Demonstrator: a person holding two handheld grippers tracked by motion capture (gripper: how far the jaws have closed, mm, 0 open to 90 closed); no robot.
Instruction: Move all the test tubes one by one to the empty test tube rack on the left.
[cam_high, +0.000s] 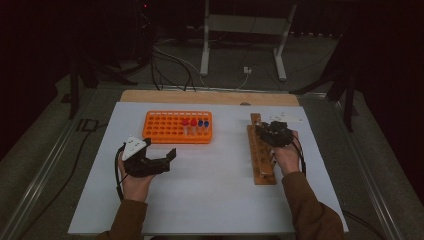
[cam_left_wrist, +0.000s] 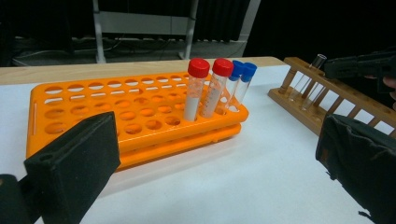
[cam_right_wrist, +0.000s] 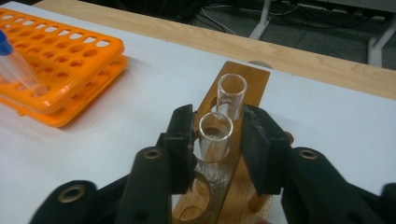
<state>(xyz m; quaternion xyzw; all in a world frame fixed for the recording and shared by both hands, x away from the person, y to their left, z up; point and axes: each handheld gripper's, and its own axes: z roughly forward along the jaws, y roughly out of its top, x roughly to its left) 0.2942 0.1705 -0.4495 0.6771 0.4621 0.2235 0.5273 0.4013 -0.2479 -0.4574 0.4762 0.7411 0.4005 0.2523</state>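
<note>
White tabletop (cam_high: 210, 200) carries an orange rack (cam_high: 165, 127) and a wooden rack (cam_high: 260, 160); the left gripper (cam_high: 167, 160) hovers spread. Its own view shows capped tubes (cam_left_wrist: 205, 88) upright in the orange rack. The right gripper (cam_right_wrist: 217, 140) brackets a glass tube (cam_right_wrist: 215, 137) seated in the wooden rack, a gap at one jaw.
</note>
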